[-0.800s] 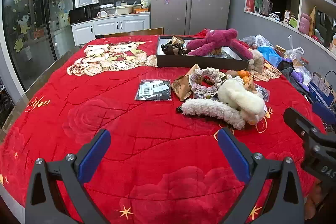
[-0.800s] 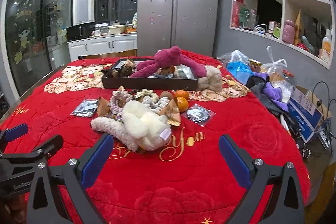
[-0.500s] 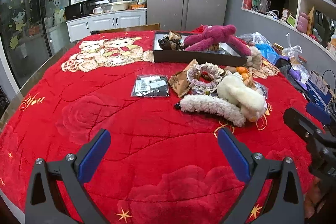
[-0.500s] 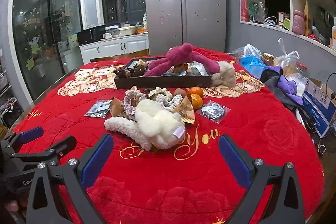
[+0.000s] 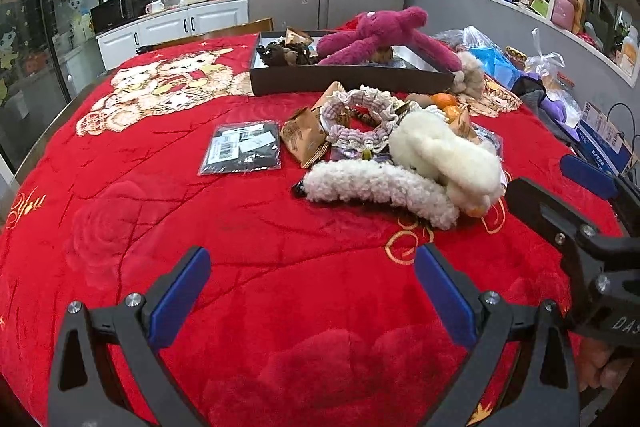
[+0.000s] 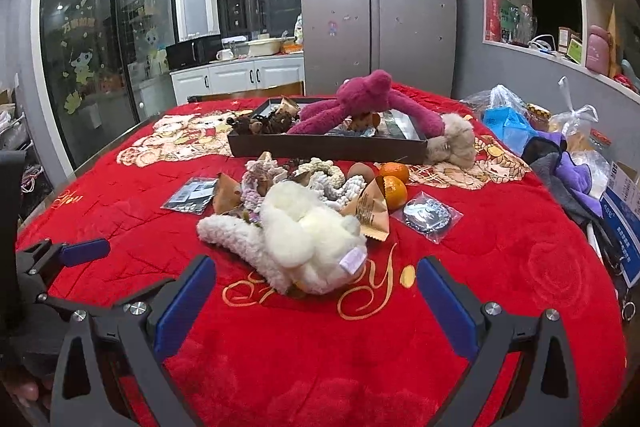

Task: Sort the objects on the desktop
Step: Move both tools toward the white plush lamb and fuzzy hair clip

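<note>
The fluffy cream plush toy (image 6: 308, 223) lies dead ahead of the right hand-held gripper (image 6: 316, 297), probably nearer than the left hand-held gripper (image 5: 312, 281); both gape wide, empty.

Ahead of my left claw (image 5: 312, 283) the red counter (image 5: 248, 227) lies bare toward 12 o'clock, until the white fluffy headband (image 5: 376, 187) and cream plush toy (image 5: 448, 159) block at 1. At 3, the right claw (image 5: 560, 187) crowds in. A flat black packet (image 5: 242, 147) lies at 11.
</note>
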